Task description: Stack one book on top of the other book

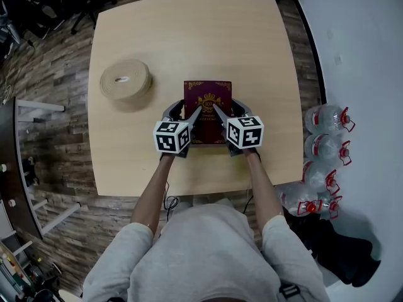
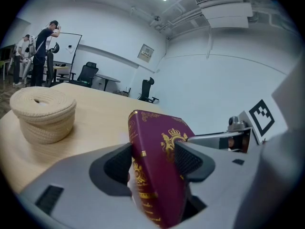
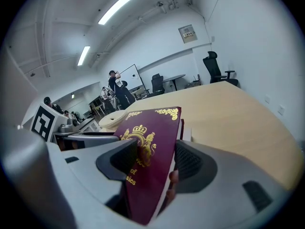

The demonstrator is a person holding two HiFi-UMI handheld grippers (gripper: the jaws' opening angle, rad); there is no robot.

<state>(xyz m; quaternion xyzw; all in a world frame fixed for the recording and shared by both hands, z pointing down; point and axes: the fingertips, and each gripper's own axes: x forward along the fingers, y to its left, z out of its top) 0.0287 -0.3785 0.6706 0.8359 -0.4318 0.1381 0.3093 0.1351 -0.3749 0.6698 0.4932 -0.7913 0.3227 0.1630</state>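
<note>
Closest in, both arms reach out over the table's (image 1: 189, 36) near edge, one tool in each hand. The left gripper (image 1: 184, 112) is clamped on the spine side of the maroon book (image 1: 208, 96), its jaws spread fairly wide with a pad pressing each cover. The right gripper (image 1: 230, 110) does the same on the page-edge side, gold crest showing just past its pad. So it's a two-handed hold, the book tilted in both gripper views and seeming to ride just above the middle of the table.

Progress? Only one book shows clearly. Whether the second lies directly beneath it, I can't tell; the top book covers that patch of table. My read: this is the placing stage, with setting down and letting go still to come.

Farther back, a woven basket (image 1: 126, 80) sits on the table's left part, well apart from the book. Water bottles (image 1: 324, 146) stand on the floor off the table's right edge.
</note>
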